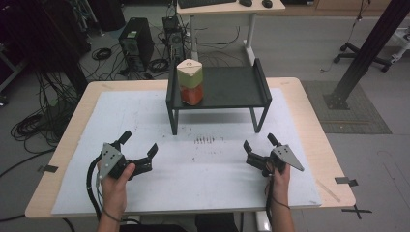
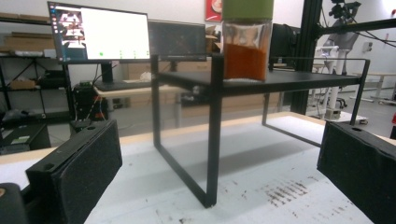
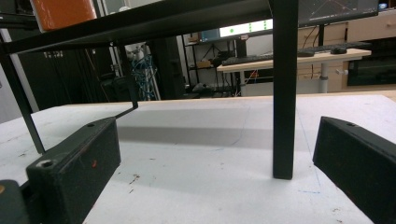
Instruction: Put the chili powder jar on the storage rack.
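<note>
I am seeing a three-sided jar sitting on the left end of the black shelf on the bench: cream lid, green band, orange contents below. My left gripper and right gripper are both resting on the bench, jaws spread wide and holding nothing.

Your left gripper view cut the jar off above its green band; your right gripper view caught just its orange corner, the shelf hiding the rest.
</note>
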A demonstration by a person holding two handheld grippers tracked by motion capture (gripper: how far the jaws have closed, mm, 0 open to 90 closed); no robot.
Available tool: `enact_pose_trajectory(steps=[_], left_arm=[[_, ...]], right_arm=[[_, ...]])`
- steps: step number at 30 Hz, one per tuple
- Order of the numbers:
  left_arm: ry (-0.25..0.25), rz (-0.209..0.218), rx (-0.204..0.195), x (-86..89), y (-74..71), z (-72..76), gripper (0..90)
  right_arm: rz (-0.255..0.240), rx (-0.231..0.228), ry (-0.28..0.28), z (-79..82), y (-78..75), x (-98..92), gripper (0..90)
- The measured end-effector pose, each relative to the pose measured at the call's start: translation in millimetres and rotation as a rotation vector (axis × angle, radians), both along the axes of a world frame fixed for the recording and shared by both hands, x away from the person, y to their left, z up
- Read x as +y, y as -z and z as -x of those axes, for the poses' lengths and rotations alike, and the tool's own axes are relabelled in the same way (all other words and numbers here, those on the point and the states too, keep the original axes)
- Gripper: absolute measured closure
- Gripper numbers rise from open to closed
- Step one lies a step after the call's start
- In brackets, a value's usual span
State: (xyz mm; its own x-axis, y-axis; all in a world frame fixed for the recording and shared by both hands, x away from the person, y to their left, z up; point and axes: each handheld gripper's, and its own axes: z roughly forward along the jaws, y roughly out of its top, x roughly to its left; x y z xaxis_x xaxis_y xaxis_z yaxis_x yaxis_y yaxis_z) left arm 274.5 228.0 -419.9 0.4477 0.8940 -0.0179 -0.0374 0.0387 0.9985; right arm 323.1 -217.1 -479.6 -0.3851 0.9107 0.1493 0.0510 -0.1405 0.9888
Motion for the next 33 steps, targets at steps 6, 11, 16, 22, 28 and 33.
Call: enact_pose_trajectory(steps=[6, 11, 16, 22, 28, 33], left_arm=[[-0.009, -0.005, 0.012, 3.1, 15.4, 2.9, 0.3], [-0.020, -0.005, 0.026, 8.4, 29.8, 6.9, 0.3], [-0.025, 0.005, 0.040, 13.0, 41.7, 10.1, 0.3], [-0.018, 0.012, 0.045, 15.5, 51.9, 11.2, 0.3], [-0.008, 0.006, 0.047, 15.1, 56.4, 11.1, 0.3], [-0.008, 0.003, 0.050, 15.5, 57.0, 11.2, 0.2]], right_arm=[[0.005, -0.001, -0.002, 0.0, 0.0, 0.2, 0.5], [0.007, -0.002, -0.004, 0.0, 0.1, 0.5, 0.5], [0.009, -0.003, -0.004, 0.1, 0.0, 0.6, 0.5], [0.014, -0.004, -0.003, 0.2, 0.0, 1.0, 0.5], [0.021, -0.006, 0.000, 0.2, -0.1, 1.5, 0.5], [0.023, -0.004, 0.000, 0.3, -0.1, 1.8, 0.5]])
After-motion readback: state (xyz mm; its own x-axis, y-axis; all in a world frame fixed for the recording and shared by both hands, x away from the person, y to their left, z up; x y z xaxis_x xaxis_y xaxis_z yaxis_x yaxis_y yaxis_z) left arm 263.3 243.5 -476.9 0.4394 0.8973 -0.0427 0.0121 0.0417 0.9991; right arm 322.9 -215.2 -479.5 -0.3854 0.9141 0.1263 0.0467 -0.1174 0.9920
